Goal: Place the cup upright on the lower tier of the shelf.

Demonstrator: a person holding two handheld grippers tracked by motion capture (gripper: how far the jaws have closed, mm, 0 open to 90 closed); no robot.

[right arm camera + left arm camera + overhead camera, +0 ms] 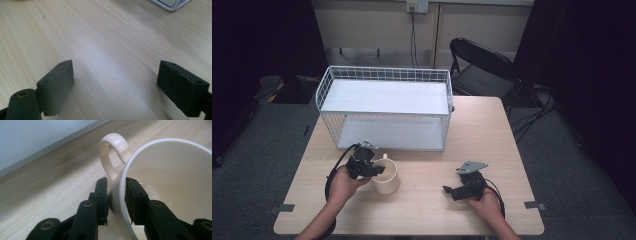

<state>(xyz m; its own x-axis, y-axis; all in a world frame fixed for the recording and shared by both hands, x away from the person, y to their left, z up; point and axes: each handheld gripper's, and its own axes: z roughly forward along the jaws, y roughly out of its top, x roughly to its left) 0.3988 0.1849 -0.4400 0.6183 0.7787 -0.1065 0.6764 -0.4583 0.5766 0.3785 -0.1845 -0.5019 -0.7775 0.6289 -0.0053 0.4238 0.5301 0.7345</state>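
At a pale wooden table (492, 125), we see a cream mug (386, 178) standing upright near the front edge, left of centre, just in front of a white wire rack (384, 107) that sits toward twelve o'clock; the mug is glossy and plain, its inside the same cream as its outside, its wall thick and its rim rounded; its looped handle (110, 155) points toward twelve o'clock in the high view, facing the rack; we read no brand, label or writing on the mug, and none anywhere else in these views. The left gripper (116, 183) comes in on the mug from nine o'clock and pinches its wall just beside the handle's root; one black jaw lies against the outside, the other sits inside the rim; the pads appear to press on the ceramic from both sides. The right gripper (116, 82) rests at about four o'clock from the mug, well apart from it; its jaws stand wide apart over bare wood, with nothing between them; a corner of the rack shows at one o'clock in the right gripper view. A black folding chair (484, 65) stands beyond the table's far right corner.
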